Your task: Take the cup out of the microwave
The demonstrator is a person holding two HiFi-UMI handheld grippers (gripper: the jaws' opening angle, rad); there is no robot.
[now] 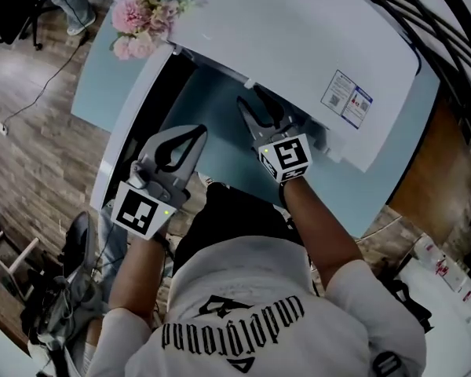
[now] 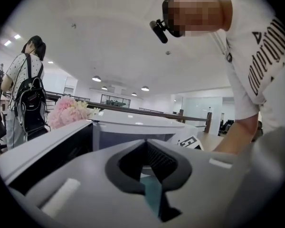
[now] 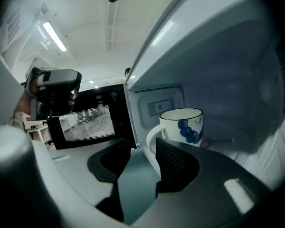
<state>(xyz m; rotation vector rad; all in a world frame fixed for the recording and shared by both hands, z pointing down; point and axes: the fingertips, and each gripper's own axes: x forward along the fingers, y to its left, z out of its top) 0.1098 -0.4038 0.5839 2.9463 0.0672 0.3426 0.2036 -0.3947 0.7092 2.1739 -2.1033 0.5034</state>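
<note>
Sitting upright, the cup [image 3: 183, 125] rests inside the microwave [image 3: 228, 65], just past its open door [image 3: 88, 120]. It looks ceramic: rigid, glossy, probably slippery and breakable. Its handle [image 3: 152, 137] faces the right gripper [image 3: 141, 150], whose jaws stand apart and empty, so the handle or rim seems the best hold. The left gripper [image 2: 145, 144] is closed on nothing.

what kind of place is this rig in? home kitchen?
Probably not. It looks like a large open office or lab hall: recessed ceiling lights, a long railing, and the microwave sits on a blue table.
</note>
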